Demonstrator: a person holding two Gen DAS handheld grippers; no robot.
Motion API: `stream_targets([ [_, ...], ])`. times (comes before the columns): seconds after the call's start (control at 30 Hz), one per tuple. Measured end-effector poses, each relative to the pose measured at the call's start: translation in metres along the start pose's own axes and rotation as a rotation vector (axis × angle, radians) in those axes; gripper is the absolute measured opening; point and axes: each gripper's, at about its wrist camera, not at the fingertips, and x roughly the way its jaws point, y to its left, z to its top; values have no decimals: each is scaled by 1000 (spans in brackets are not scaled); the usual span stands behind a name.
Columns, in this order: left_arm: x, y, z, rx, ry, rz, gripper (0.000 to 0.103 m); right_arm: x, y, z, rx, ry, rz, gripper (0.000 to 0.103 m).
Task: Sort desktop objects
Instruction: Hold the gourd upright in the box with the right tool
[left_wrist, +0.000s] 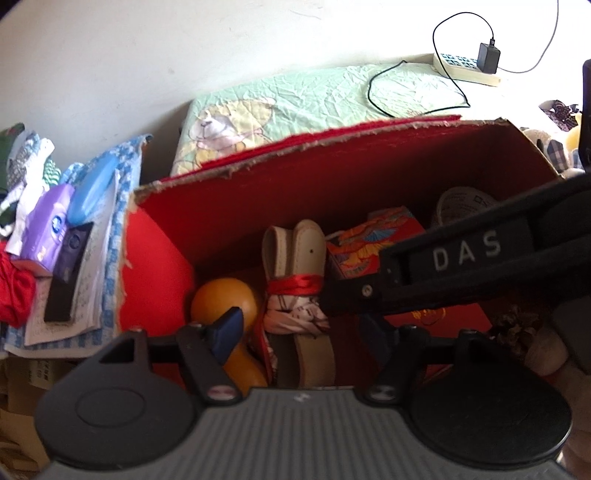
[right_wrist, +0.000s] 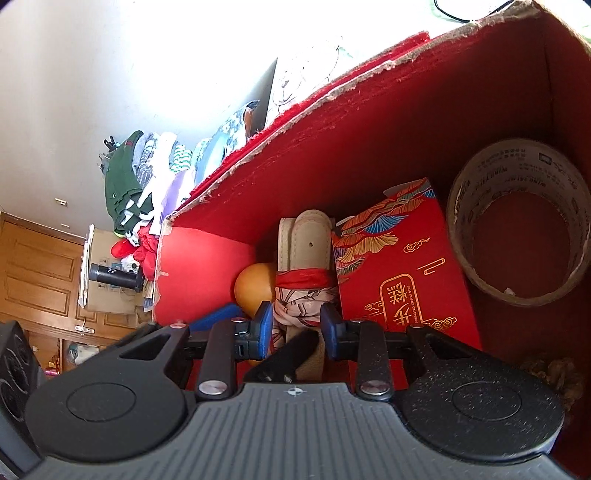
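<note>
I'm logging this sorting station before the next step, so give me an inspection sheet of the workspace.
Surface: pale green quilted cover behind the box.
Job's things: torn red cardboard box holding orange gourd-shaped toy, beige belt bundle tied with red ribbon, red patterned packet, tape roll.
Clutter: clothes pile, purple tissue pack.
Grippers: left gripper open; right gripper open around the bundle.
Cables: black charger lead at white power strip.
Surroundings: wooden door.
</note>
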Motion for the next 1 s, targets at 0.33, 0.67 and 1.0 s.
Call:
stream_targets([
  [0.33, 11, 14, 9, -64, 38, -64, 75, -3, -3, -2, 13, -49, -6, 33],
  [0.67, 20, 16, 14, -120, 78, -44, 75, -2, -8, -1, 50, -71, -17, 33],
  [1.0, 21, 20, 13, -149, 90, -37, 73, 0, -8, 1, 55, -62, -19, 33],
])
